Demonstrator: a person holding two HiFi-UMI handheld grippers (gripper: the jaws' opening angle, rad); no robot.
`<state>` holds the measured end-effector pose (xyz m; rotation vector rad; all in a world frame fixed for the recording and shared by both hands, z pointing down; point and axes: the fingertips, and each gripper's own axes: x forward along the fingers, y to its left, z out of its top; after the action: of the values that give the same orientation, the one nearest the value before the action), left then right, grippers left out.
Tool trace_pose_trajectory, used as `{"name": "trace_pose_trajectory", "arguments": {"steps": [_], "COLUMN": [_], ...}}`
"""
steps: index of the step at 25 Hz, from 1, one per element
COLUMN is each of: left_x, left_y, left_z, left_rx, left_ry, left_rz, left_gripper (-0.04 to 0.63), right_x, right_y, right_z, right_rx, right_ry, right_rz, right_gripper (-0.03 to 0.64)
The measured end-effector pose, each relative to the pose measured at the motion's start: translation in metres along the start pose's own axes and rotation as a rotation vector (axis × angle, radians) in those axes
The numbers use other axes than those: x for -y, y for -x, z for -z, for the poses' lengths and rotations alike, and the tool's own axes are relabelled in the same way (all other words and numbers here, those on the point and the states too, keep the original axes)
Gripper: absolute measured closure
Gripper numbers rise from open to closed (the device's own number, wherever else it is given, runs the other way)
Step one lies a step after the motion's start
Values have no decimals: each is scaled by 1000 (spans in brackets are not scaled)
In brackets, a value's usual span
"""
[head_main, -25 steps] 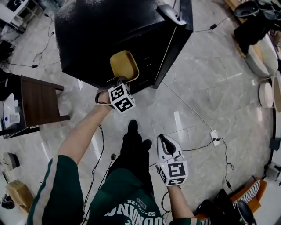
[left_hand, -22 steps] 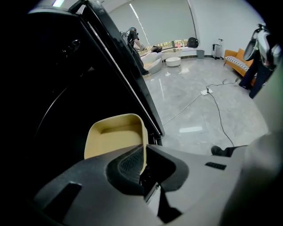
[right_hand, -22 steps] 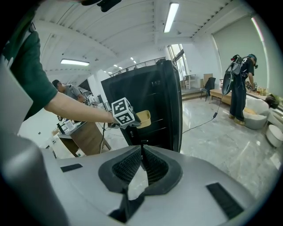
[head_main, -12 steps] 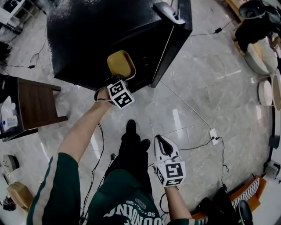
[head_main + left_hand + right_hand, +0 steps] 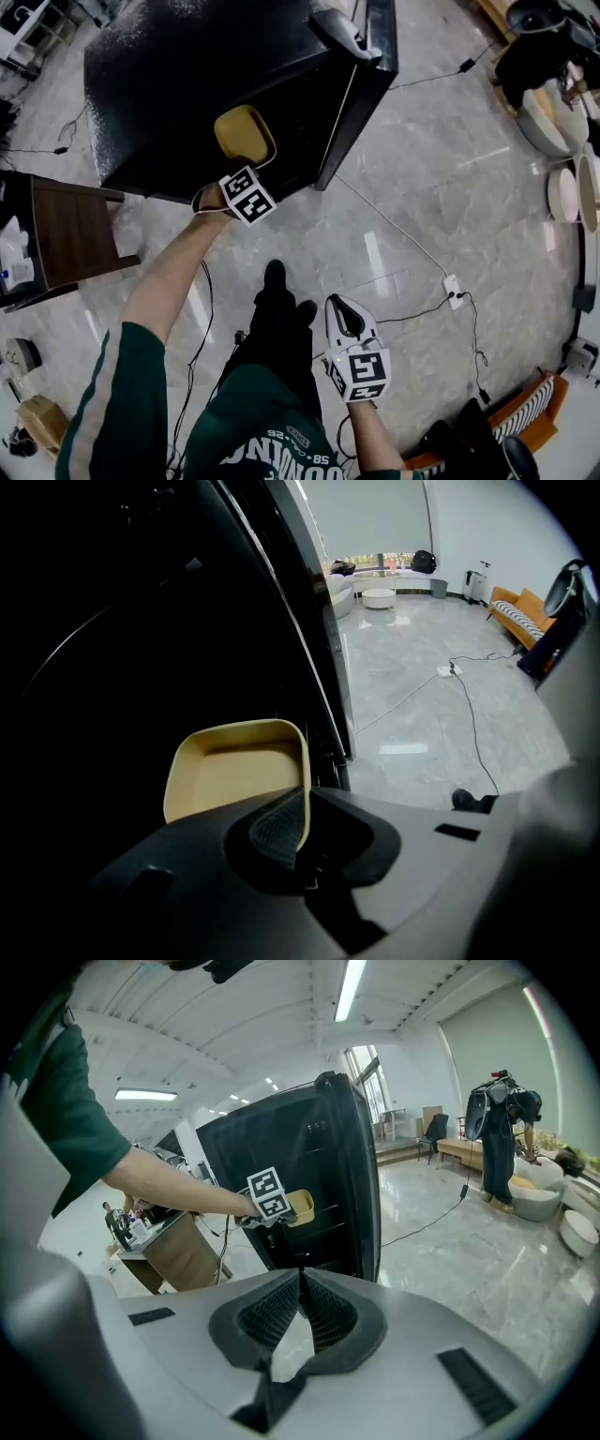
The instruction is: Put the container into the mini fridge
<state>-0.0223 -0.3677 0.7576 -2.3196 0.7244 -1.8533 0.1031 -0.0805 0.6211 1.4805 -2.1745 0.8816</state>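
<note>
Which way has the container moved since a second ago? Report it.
Yes: the container went slightly deeper toward the mini fridge, judged against its front edge.

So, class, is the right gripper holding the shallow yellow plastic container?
No, the right gripper is shut on nothing; the left gripper pinches the shallow yellow plastic container.

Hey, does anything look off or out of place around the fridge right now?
Nothing spilled or damaged. The yellow plastic container is empty, pinched by one wall in the left tool at the black mini fridge. Only loose cables trail across the grey floor.
</note>
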Motion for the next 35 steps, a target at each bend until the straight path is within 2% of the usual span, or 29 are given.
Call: {"name": "trace_pose_trajectory", "arguments": {"steps": [13,23,25,28,35], "left_x": [-40,-47,-47,-46,-29], "left_y": [-6,-5,-3,2,28], "left_z": [-2,-1,-2,-7,-19], "left_rx": [-1,-17,-10,13,90], "left_ry": [14,6,1,12,40], "left_rz": [-88,-131,-144,-151,-153], "left_gripper": [569,569,568,528,538], "right_x": [6,6,6,6,5], "right_y": [-4,-2,-3,-2,6], "right_z": [-8,-9,-9,-9,-15], "right_rx": [1,3,4,9,36], "right_ry": [-19,-23,-23,-23,-20], "right_rz": [13,18,17,14,16], "right_gripper": [580,580,580,580,580]}}
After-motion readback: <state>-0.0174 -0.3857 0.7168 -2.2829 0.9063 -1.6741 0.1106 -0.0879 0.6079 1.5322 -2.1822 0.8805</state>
